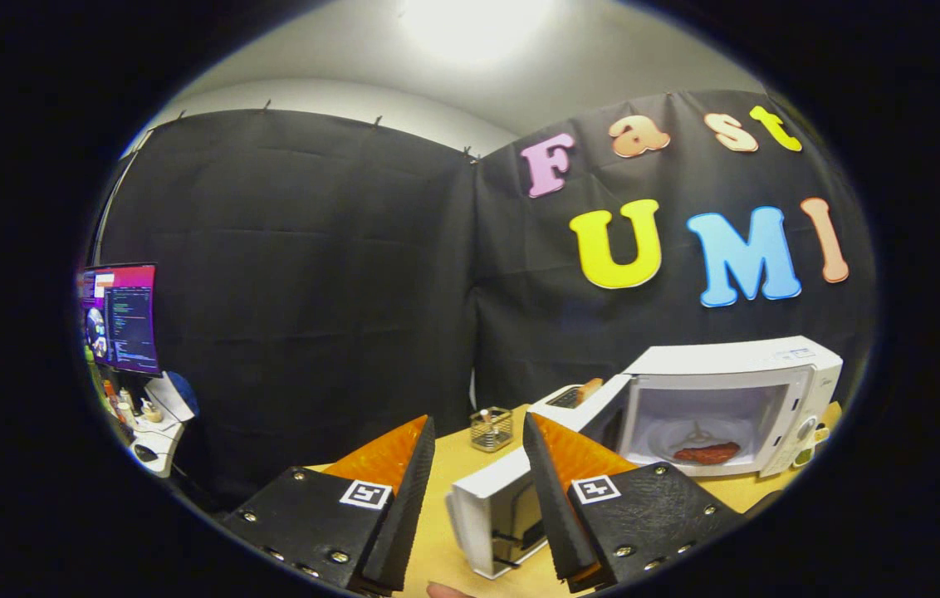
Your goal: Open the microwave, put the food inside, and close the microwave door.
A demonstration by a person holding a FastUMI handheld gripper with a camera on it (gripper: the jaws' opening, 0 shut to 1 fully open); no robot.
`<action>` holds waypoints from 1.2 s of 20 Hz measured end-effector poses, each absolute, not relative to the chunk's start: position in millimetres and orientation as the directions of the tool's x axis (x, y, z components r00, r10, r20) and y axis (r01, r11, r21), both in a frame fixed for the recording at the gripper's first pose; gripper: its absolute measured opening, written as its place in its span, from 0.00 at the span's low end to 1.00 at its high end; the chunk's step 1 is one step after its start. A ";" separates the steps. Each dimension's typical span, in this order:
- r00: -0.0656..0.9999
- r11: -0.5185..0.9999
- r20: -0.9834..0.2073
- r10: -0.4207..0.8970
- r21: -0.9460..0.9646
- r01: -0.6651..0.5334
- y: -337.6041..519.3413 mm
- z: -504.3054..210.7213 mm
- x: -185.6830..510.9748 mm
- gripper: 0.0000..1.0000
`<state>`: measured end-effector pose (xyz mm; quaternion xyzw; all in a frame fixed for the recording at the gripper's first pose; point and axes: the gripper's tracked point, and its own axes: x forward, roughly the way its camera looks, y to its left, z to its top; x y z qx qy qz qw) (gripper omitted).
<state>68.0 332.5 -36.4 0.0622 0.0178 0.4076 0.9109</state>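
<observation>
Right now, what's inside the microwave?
A reddish piece of food lies on the turntable in the microwave. The open door hides nothing inside.

I count one microwave point(727, 407), door open; one piece of food point(707, 453) inside; one wire holder point(491, 428); one monitor point(121, 317); one tool point(478, 440), fingers apart.

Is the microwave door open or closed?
Open. The microwave door swings out toward the hand-held gripper, and food shows inside.

Wire holder point(491, 428) on wooden table point(445, 531); lit monitor point(123, 318) over cluttered white desk point(159, 432).
</observation>
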 end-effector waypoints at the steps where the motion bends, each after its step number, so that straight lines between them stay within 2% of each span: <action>1: 0.647 0.640 0.018 0.762 0.131 -0.757 342.3 -37.9 59.4 0.64; 6: 0.627 0.627 -0.053 0.777 0.149 -0.764 378.5 -77.3 59.5 0.65; 8: 0.658 0.665 -0.097 0.746 0.162 -0.729 378.9 -102.5 72.2 0.53; 9: 0.686 0.696 -0.117 0.718 0.160 -0.700 374.5 -114.5 77.9 0.38; 11: 0.663 0.678 -0.143 0.735 0.140 -0.722 385.6 -133.9 78.5 0.09; 13: 0.692 0.706 -0.159 0.704 0.053 -0.706 380.7 -144.9 80.1 0.09; 15: 0.703 0.715 -0.178 0.689 0.007 -0.699 377.3 -161.6 84.8 0.01; 24: 0.743 0.745 -0.197 0.640 -0.079 -0.662 341.9 -189.9 82.4 0.01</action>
